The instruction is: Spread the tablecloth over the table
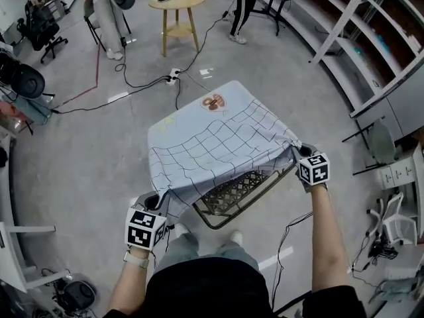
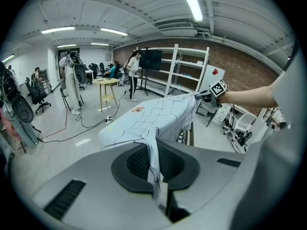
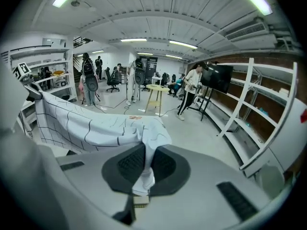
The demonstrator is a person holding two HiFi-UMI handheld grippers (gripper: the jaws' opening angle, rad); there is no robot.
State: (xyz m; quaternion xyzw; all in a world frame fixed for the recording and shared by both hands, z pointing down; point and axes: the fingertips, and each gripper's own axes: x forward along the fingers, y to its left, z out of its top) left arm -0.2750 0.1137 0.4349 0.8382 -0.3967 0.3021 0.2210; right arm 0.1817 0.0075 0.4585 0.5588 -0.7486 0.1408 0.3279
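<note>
**A:** What fills the room?

**B:** A grey floor (image 1: 79, 158), white shelving (image 1: 371, 38) on the right, and a round wooden side table (image 1: 177, 0) far back.

**A:** Where is the tablecloth?

**B:** The pale, dark-gridded tablecloth (image 1: 218, 144) lies over the far part of the table (image 1: 242, 192). Its near edge is lifted, so the metal lattice top shows bare on the person's side.

**A:** And the grippers?

**B:** The left gripper (image 1: 156, 204) holds the near left corner and the right gripper (image 1: 298, 152) the near right one. Both pairs of jaws are pressed together on a fold of cloth.

**A:** Anything smaller?

**B:** A reddish motif (image 1: 213, 103) near the cloth's far edge, and a power strip (image 1: 173, 77) on the floor beyond.
</note>
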